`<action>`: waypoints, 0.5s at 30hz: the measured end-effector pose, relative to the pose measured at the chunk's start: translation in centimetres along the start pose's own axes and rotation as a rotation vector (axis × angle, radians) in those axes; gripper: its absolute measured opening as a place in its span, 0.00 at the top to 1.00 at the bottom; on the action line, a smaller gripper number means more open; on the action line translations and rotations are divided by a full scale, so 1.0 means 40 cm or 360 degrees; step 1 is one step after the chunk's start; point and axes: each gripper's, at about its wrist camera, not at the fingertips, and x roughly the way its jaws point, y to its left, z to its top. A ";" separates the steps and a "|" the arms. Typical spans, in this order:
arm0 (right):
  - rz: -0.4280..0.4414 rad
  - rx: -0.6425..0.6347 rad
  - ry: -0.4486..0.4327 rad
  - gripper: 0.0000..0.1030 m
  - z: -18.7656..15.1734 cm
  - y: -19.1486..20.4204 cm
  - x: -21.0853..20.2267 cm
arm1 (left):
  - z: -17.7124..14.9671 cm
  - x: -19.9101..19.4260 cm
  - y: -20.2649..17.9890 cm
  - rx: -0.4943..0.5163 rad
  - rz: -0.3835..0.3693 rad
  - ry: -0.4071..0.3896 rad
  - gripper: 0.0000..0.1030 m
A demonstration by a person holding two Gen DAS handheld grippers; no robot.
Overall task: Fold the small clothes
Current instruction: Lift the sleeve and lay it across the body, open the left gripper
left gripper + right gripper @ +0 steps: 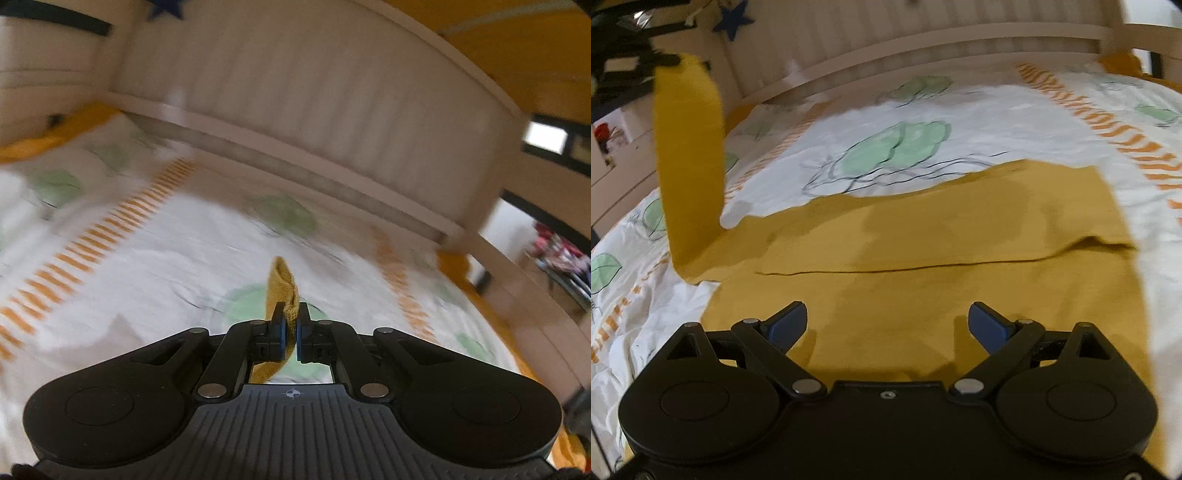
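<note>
- left tongs point(290, 325) pinched tight on a strip of the mustard garment point(923, 258); in the left wrist view the cloth stands up between the blue pads and hangs below them.
- right wrist view: that lifted strip rises up and to the left of the right tongs point(887, 325), held high by the left tongs at the top left corner; it looks like a sleeve, though we cannot be sure.
- right tongs spread wide, nothing between the fingers point(786, 326); they hover just above the near part of the garment.
- garment body lies flat on the bed point(960, 110), directly ahead of and beneath the right tongs. a crease line runs across it ahead of the fingers, so we judge one fold already laid.
- we read this as mid-task: the raised strip is not yet laid over the body, and at least one further fold remains.
- left wrist view is blurred; the sheet's detail there is unreadable.
</note>
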 end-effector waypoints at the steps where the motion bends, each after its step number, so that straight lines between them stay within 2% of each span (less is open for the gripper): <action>1: -0.0013 0.0006 -0.0004 0.08 0.000 -0.012 -0.007 | -0.028 0.024 -0.030 0.0003 -0.0030 0.0029 0.96; 4: -0.0046 0.0047 -0.0009 0.08 -0.004 -0.053 -0.025 | -0.105 0.106 -0.096 -0.0016 -0.0103 0.0122 0.96; 9: -0.0089 0.0121 0.0002 0.08 -0.012 -0.105 -0.037 | -0.251 0.224 -0.179 -0.0001 -0.0140 0.0296 0.96; 12: -0.0099 0.0153 0.0011 0.08 -0.020 -0.121 -0.042 | -0.312 0.252 -0.213 0.0056 -0.0166 0.0379 0.94; 15: -0.0104 0.0165 0.0012 0.08 -0.020 -0.132 -0.045 | -0.343 0.246 -0.229 0.0131 -0.0281 0.0418 0.87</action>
